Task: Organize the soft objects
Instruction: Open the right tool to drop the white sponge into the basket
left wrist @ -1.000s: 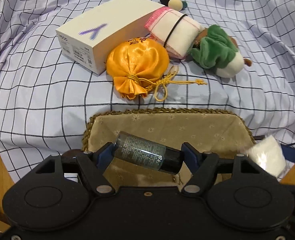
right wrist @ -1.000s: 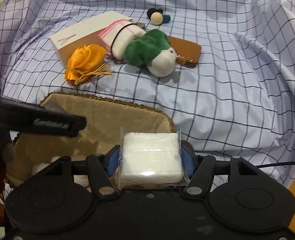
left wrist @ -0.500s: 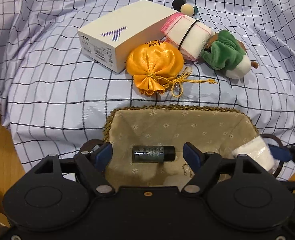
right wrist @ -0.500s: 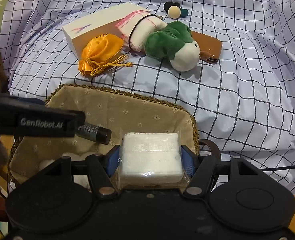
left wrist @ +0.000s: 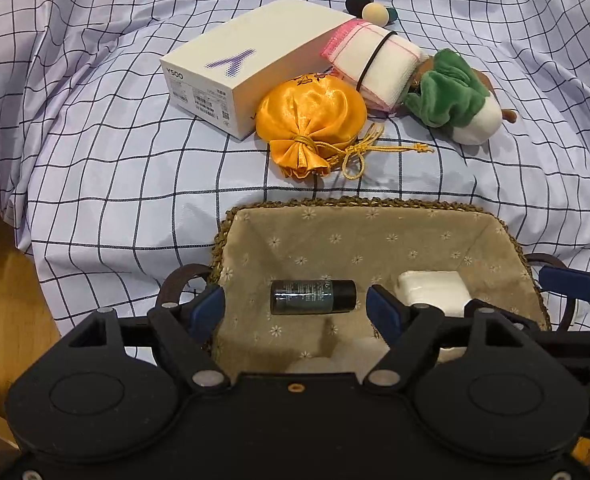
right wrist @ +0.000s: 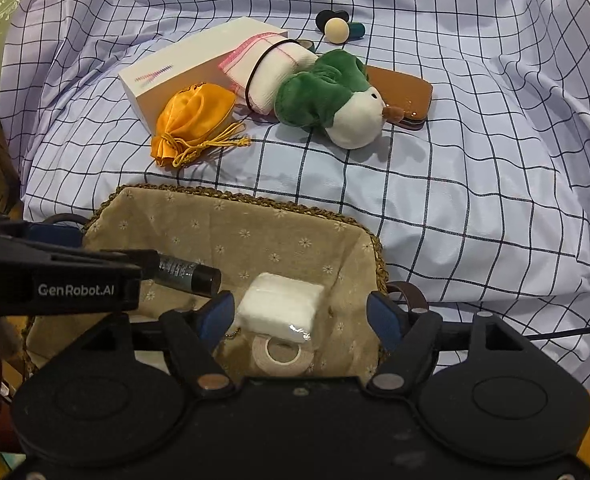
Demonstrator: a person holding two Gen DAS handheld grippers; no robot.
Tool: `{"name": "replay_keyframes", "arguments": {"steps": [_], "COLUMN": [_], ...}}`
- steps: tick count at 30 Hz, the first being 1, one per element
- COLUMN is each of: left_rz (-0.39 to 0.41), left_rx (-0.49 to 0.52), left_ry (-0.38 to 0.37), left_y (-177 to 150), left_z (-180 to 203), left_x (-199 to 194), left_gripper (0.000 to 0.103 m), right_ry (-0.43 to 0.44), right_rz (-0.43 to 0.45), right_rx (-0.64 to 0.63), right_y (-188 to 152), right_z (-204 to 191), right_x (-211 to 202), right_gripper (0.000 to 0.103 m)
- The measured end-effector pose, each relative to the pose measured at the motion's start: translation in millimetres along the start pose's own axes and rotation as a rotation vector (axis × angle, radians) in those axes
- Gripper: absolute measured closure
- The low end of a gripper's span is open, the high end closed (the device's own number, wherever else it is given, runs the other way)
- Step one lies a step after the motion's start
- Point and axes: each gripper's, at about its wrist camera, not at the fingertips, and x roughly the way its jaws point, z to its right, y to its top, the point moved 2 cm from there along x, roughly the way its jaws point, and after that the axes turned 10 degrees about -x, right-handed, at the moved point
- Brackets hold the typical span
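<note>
A lined woven basket (left wrist: 351, 204) (right wrist: 255, 200) stands at the near edge of the checked cloth. In it lie a dark bottle (left wrist: 313, 297) (right wrist: 189, 274), a white wrapped gauze pad (left wrist: 433, 290) (right wrist: 281, 306) and a tape roll (right wrist: 282, 354). My left gripper (left wrist: 295, 312) is open and empty above the bottle. My right gripper (right wrist: 301, 314) is open and empty above the pad. Farther back lie an orange satin pouch (left wrist: 311, 120) (right wrist: 193, 118), a rolled white towel (left wrist: 379, 68) (right wrist: 273, 72) and a green and white plush (left wrist: 455, 96) (right wrist: 331, 98).
A white box (left wrist: 247, 60) (right wrist: 191, 66) lies behind the pouch. A brown leather case (right wrist: 405, 94) lies under the plush. Small round items (left wrist: 375, 10) (right wrist: 337, 28) sit at the back. The wooden floor (left wrist: 3, 280) shows at the left.
My left gripper opened and the dark bottle dropped into the basket. My right gripper then opened and the gauze pad fell into the basket beside it.
</note>
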Motion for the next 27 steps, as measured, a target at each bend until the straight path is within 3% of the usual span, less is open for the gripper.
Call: {"name": "replay_keyframes", "arguments": {"steps": [27], "left_rz": [-0.023], "left_rx": [0.061], "left_ry": [0.006], "left_y": [-3.2], "left_z": [12.0], "left_x": [-0.3], "left_gripper": [0.029], "right_ry": [-0.008], "right_rz": [0.017], "right_rx": [0.059], "right_y": [3.6], "right_z": [15.1], "right_x": [-3.5], "right_gripper": [0.03]}}
